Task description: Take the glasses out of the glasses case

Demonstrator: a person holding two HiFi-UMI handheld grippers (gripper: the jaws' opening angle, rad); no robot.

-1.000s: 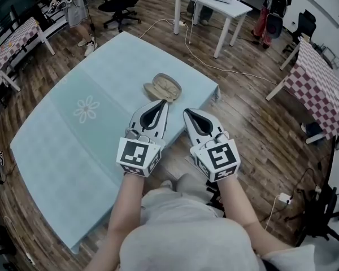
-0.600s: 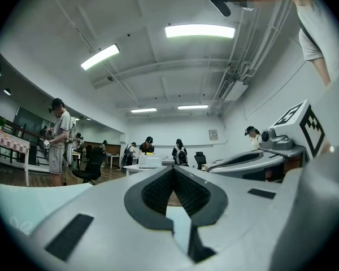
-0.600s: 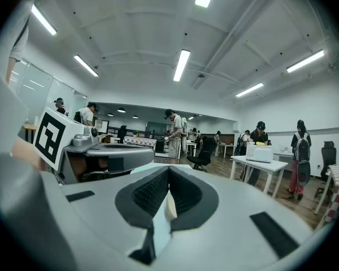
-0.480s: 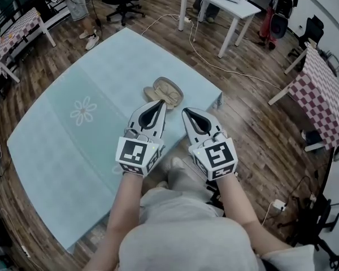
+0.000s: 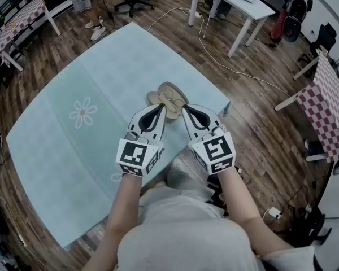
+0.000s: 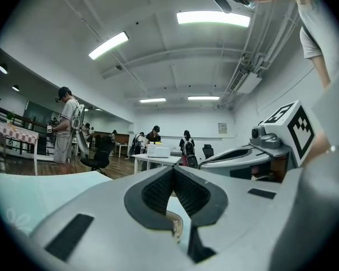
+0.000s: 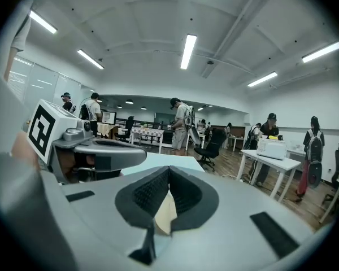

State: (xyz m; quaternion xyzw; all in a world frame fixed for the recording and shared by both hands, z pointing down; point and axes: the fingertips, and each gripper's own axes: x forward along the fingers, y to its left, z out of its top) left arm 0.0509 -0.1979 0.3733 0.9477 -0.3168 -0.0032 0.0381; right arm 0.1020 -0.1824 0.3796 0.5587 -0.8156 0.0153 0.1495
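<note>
1. Just beyond my jaw tips lies the open tan glasses case (image 5: 168, 97); its contents are too small to tell.
2. My left gripper (image 5: 160, 107) and right gripper (image 5: 187, 109) are both pressed closed on nothing.
3. Under them: pale blue tablecloth (image 5: 101, 66); beyond, wooden floor (image 5: 260, 123).

Tan glasses case (image 5: 167, 96), lying open on table (image 5: 101, 66)

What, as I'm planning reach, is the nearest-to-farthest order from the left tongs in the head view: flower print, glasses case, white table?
From the left tongs:
1. glasses case, just ahead of the tips.
2. flower print, off to the left.
3. white table, far ahead, right.
</note>
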